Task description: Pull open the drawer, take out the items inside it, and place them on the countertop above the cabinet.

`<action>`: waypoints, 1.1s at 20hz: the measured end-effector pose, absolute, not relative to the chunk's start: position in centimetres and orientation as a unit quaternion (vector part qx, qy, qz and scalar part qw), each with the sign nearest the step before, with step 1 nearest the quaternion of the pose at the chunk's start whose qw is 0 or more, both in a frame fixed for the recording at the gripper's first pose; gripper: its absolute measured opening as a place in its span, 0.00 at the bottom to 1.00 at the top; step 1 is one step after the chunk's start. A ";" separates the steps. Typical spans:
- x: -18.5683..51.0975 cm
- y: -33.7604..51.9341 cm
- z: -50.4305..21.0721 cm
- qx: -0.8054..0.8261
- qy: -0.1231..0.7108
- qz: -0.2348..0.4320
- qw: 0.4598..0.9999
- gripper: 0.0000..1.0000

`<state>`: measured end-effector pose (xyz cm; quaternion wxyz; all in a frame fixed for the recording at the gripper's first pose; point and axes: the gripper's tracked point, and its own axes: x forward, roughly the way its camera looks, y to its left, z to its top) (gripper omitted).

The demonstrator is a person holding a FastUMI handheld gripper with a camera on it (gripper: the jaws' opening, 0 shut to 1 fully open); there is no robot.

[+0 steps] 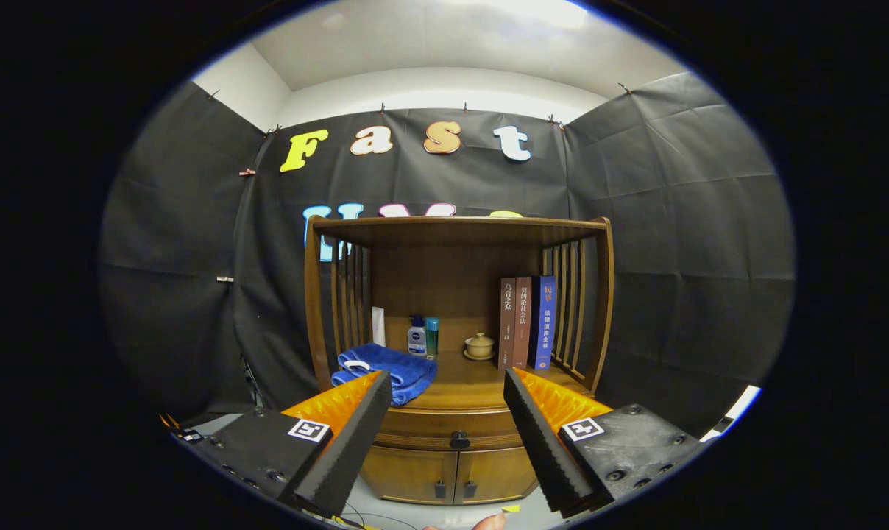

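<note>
Tool [448, 390] open; drawer [452, 430] shut, crosswise.

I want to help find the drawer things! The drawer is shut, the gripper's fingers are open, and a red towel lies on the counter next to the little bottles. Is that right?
Almost. The towel is blue, not red, as the gripper view shows. The rest holds: the drawer is shut, the gripper is open with its fingers apart in front of the drawer knob, and the towel lies on the countertop beside the bottles.
</note>
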<state>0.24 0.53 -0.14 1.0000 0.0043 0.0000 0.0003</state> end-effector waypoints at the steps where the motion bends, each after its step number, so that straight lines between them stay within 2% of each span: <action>1: 0.5 0.5 -0.2 0.005 -0.001 0.001 1.000 0.99; 6: 3.8 -0.1 -1.7 0.007 -0.003 -0.003 1.000 0.99; 10: 7.7 -0.9 -5.6 0.006 0.007 -0.010 1.000 0.99; 22: 16.3 -1.2 -24.3 0.008 0.063 -0.003 0.998 0.99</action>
